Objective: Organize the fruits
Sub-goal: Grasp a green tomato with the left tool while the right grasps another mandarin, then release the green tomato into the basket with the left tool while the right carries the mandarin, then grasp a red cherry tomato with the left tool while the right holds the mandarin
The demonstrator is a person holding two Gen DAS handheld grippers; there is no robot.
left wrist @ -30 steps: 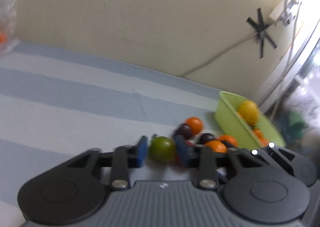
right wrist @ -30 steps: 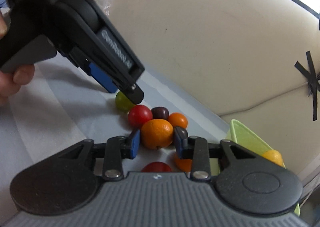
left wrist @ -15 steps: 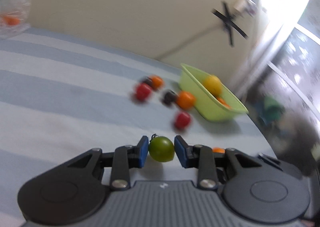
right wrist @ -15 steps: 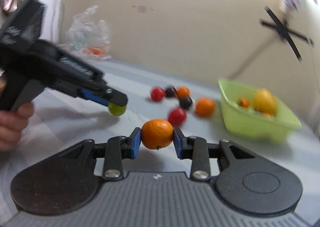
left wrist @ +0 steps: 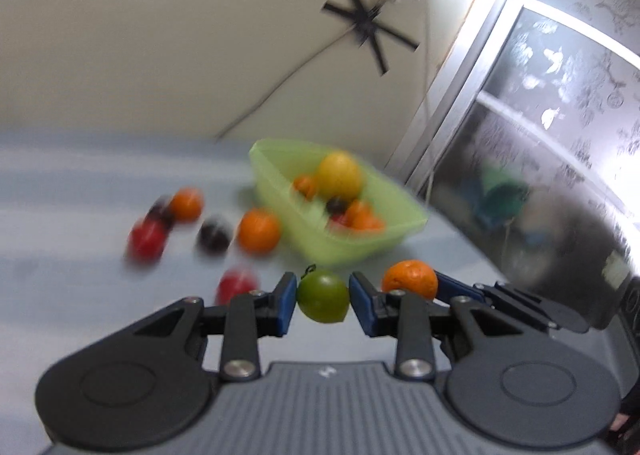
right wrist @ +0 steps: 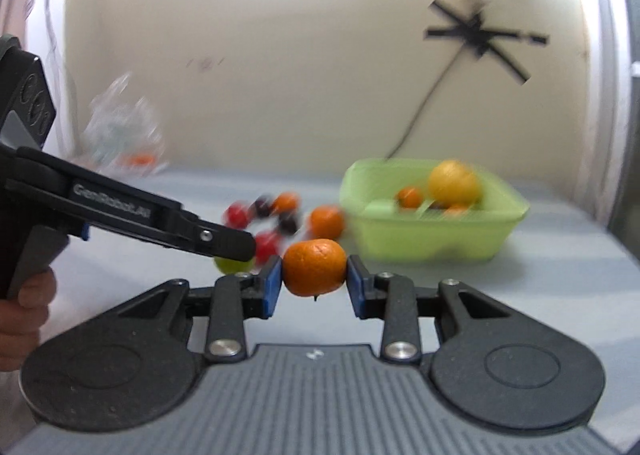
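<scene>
My left gripper [left wrist: 322, 301] is shut on a green fruit [left wrist: 323, 298] and holds it above the table. My right gripper [right wrist: 314, 282] is shut on an orange [right wrist: 314, 271], also lifted; that orange shows in the left wrist view [left wrist: 409, 279] just right of my left fingers. A light green basket [left wrist: 352, 243] [right wrist: 428, 243] holds a yellow fruit [left wrist: 339, 174] and several small fruits. Loose red, dark and orange fruits [left wrist: 258, 231] lie on the striped cloth left of the basket. In the right wrist view the left gripper's fingers [right wrist: 224, 241] hold the green fruit [right wrist: 232, 265] beside my right one.
A beige wall with a black tape cross [left wrist: 370, 25] and a cable stands behind the table. A clear plastic bag [right wrist: 120, 135] lies at the far left by the wall. A patterned glass door [left wrist: 560, 135] is on the right beyond the table edge.
Both grippers have lifted their fruits off the pile and swung right toward the basket. The basket is now nearer and more central in both views.
</scene>
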